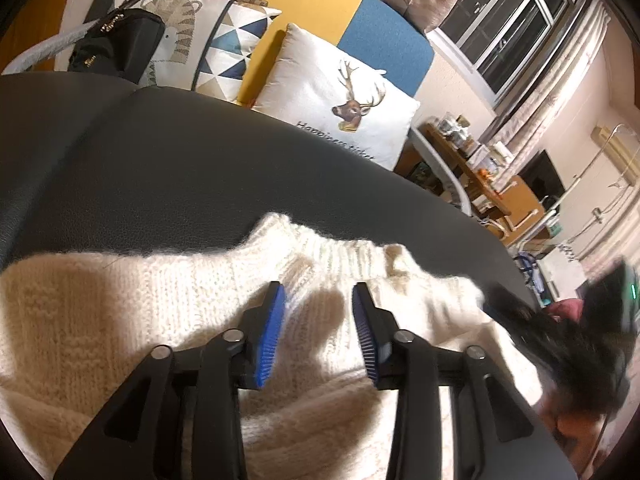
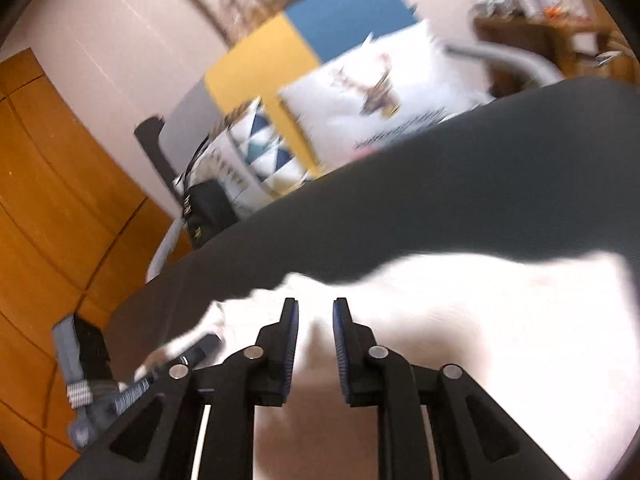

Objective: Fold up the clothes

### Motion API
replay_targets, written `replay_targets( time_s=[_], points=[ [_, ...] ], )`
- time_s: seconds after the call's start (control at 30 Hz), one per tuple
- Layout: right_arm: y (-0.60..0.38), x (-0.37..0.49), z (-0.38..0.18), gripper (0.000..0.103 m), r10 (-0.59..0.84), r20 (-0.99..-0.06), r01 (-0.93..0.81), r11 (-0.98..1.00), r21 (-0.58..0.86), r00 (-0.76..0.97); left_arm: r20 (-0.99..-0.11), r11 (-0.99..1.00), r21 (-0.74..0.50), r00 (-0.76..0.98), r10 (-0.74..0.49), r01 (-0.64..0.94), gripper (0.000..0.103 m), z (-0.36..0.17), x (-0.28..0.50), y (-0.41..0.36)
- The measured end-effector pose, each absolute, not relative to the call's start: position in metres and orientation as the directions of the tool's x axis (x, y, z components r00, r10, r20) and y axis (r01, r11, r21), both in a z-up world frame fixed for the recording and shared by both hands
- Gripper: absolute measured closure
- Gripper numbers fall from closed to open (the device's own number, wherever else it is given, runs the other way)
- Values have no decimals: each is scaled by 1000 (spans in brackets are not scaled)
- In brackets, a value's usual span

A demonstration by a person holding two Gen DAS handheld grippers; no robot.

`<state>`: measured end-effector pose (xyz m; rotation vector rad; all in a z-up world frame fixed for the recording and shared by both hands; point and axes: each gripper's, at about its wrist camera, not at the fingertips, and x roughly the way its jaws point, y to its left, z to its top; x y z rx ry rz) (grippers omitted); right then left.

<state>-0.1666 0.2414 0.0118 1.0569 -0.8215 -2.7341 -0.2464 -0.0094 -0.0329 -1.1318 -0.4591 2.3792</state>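
A cream knitted sweater (image 1: pixel 120 320) lies spread on a dark grey padded surface (image 1: pixel 180 176), its ribbed collar (image 1: pixel 336 248) pointing toward the far edge. My left gripper (image 1: pixel 319 300) hovers open just below the collar, blue pads apart, nothing between them. At the right edge of the left wrist view the other gripper (image 1: pixel 560 332) appears as a dark blur over the sweater's side. In the right wrist view the sweater (image 2: pixel 480 320) shows as an overexposed white patch. My right gripper (image 2: pixel 315 312) is open above it, and the picture is motion-blurred.
Beyond the dark surface stand a deer-print cushion (image 1: pixel 336 96), a triangle-pattern cushion (image 1: pixel 224 48) and a black handbag (image 1: pixel 116 44) against a yellow and blue backrest (image 1: pixel 360 16). A cluttered wooden shelf (image 1: pixel 480 168) and a window (image 1: pixel 508 20) lie to the right. Orange wood flooring (image 2: pixel 48 200) shows left.
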Motion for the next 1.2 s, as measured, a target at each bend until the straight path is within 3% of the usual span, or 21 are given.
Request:
replay_targets(
  time_s=[0.3,0.5,0.6,0.87,1.2],
  points=[
    [269,-99,24,85,-163,-634,-139,-906,399,-756,-686,-909,-260,-600,411,-325,61,12,-184,-12],
    [242,-89,37,86,-115,-636,-52,-970,239,-763,-704,-976,-152,-675,218,-156,61,9,-145,-68],
    [236,-88,34,85,-115,-644,-37,-975,218,-757,-730,-989,-128,-669,143,-71,54,-6,-143,-89],
    [241,-119,4,85,-134,-751,-74,-969,237,-646,-747,-992,-68,-655,118,-102,39,-23,-162,-85],
    [246,-168,-3,85,-122,-750,-91,-967,236,-649,-755,-995,-33,-650,88,-97,32,-28,-222,-74]
  ],
)
